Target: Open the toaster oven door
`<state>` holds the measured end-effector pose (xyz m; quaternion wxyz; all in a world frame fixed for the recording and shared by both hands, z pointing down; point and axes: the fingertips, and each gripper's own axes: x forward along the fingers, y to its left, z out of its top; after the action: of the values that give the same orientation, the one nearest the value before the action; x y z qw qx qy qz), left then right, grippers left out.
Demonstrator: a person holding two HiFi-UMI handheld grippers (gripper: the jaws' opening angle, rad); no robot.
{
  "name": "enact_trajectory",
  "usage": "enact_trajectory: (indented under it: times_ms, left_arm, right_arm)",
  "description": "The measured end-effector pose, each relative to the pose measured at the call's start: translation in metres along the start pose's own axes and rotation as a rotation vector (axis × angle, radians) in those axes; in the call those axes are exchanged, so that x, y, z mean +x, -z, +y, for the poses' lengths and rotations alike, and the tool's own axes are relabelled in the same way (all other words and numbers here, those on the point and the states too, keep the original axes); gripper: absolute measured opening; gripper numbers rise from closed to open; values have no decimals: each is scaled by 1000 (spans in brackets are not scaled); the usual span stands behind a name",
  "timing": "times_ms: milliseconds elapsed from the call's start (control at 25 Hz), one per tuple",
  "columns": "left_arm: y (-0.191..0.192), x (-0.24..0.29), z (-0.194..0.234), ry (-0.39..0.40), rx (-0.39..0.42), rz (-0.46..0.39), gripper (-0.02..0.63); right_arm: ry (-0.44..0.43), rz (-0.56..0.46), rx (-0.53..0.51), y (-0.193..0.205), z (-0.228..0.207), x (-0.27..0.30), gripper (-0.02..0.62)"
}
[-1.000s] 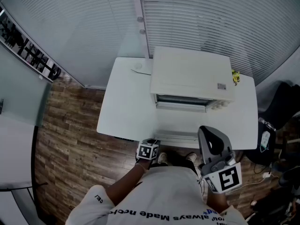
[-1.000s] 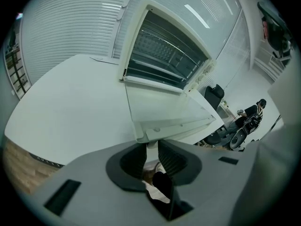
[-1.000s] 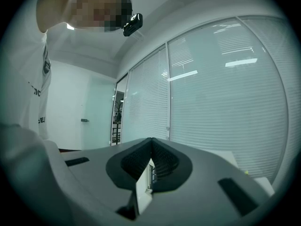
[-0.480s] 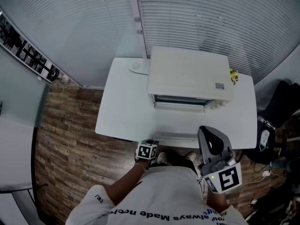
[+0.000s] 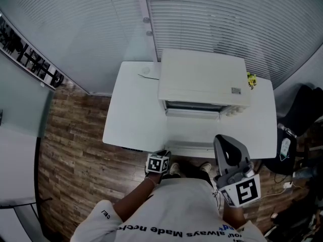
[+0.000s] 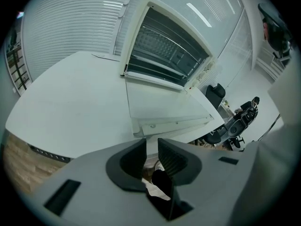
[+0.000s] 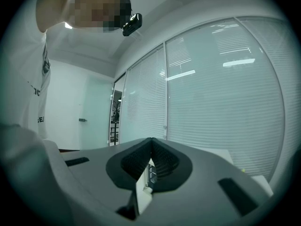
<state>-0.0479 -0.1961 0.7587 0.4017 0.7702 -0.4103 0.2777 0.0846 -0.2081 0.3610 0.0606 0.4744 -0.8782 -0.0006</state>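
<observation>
Set toward the far edge of the worktop (image 5: 133,105), right of centre: the toaster oven (image 5: 204,79), with its door (image 6: 164,109) already dropped flat toward the near edge and the wire rack (image 6: 162,48) bare inside. By the look of it, task as good as done, so most of the risk probably lies in undoing it. Door handle (image 6: 176,124) close to the near edge of the worktop, and just off that edge, low down, the left gripper (image 6: 151,149), fingers a narrow slot apart with nothing between them. Likely hazard: lifting that gripper straight up and catching the handle from beneath, which could swing the door back toward shut or jolt the oven. Pressing down on the flat door looks no safer, since weight on a hinged flap that far forward might tip the oven toward the near edge or strain the hinges. Off the near right part of the worktop, the right gripper (image 7: 151,145), fingers closed tip to tip on nothing and aimed up at the window blinds (image 7: 211,88), away from the oven altogether. Bringing it down without first seeing the door could mean a blind knock against the door's right corner. Also worth minding: a small yellow thing (image 5: 251,79) beside the oven's far right corner, easily nudged off if the oven slides.
</observation>
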Motion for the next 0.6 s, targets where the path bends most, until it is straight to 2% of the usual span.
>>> enact_trajectory:
  times_ms: [280, 600]
  left_arm:
    - [5, -13, -6, 11, -13, -11, 92]
    - [-10, -33, -13, 24, -6, -63, 80]
  right_arm:
    - [6, -1, 4, 1, 2, -4, 8]
    - [20, 2, 6, 7, 1, -6, 8]
